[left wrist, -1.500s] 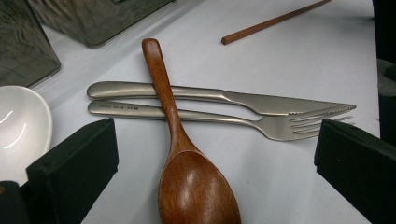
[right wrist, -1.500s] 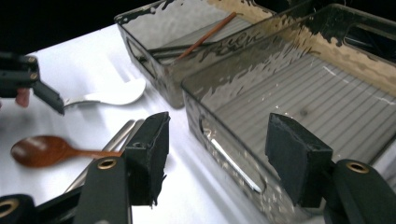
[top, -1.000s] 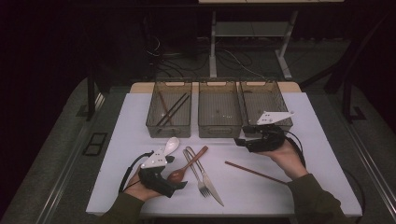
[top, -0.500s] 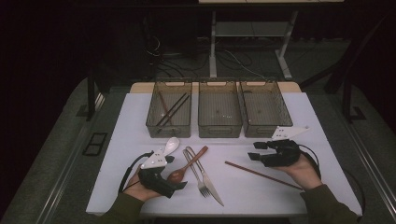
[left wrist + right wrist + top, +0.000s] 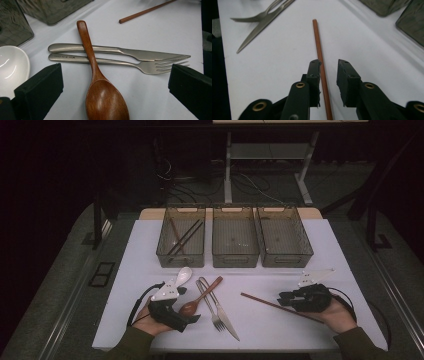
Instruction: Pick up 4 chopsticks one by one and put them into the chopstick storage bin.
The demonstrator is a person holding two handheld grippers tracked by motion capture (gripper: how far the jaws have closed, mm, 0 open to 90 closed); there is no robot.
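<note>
Now chopstick between right claw jaws, against one pad, uncaught.

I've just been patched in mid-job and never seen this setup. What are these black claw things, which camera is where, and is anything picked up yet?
A person holds a hand-held two-jaw gripper in each hand. The high view looks down on the white table; each gripper view rides on its own gripper. The left gripper is open over a wooden spoon lying across a knife and fork, beside a white spoon. The right gripper has just been closing around a brown chopstick; there's a gap, so nothing is gripped yet. Three trays stand behind.
</note>
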